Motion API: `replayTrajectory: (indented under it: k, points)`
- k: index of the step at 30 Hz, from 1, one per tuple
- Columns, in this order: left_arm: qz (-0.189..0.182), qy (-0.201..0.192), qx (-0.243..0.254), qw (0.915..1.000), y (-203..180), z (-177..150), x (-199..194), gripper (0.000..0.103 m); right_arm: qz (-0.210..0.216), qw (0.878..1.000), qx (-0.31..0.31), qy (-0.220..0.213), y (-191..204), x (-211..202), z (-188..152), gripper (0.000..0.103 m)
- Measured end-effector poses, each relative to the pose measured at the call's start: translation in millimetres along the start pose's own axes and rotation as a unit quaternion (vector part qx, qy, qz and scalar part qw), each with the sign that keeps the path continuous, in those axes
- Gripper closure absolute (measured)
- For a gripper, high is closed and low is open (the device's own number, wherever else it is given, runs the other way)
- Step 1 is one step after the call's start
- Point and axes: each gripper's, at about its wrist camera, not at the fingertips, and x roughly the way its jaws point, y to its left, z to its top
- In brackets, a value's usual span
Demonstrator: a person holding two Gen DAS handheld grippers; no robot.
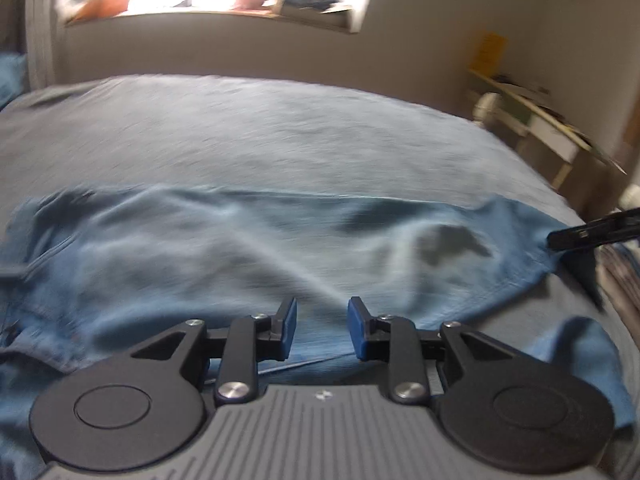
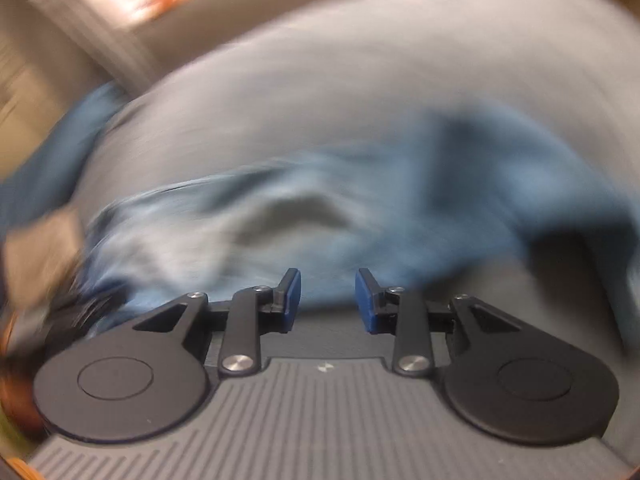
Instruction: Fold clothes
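A light blue garment (image 1: 224,248) lies spread and wrinkled across a grey bed sheet (image 1: 280,128). My left gripper (image 1: 322,328) hovers over its near edge, open, with only cloth showing below the gap between the blue pads. At the garment's right corner a black finger (image 1: 588,234) of the other gripper shows. The right wrist view is heavily blurred. There the blue garment (image 2: 280,216) lies ahead of my right gripper (image 2: 328,300), which is open with nothing between its pads. A hand (image 2: 40,248) appears at the far left.
A bright window sill (image 1: 208,4) with several items runs along the far wall behind the bed. A pale wooden shelf unit (image 1: 536,120) stands at the bed's right side. A striped cloth (image 1: 624,280) shows at the right edge.
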Motion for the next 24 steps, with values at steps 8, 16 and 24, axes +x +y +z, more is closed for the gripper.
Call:
replayTrajectory:
  k: [8, 16, 24]
  points:
    - [0.059, 0.042, -0.063, 0.9954, 30, -17, 15, 0.083, 0.123, 0.955, -0.271, 0.011, 113, 98, 28, 0.084]
    - [0.057, 0.041, -0.065, 0.9954, 37, -23, 15, 0.083, 0.046, 0.953, -0.301, 0.015, 104, 190, 47, 0.094]
    - [0.049, 0.039, -0.058, 0.9963, 37, -25, 13, 0.083, 0.115, 0.958, -0.264, 0.02, 119, 184, 74, 0.093]
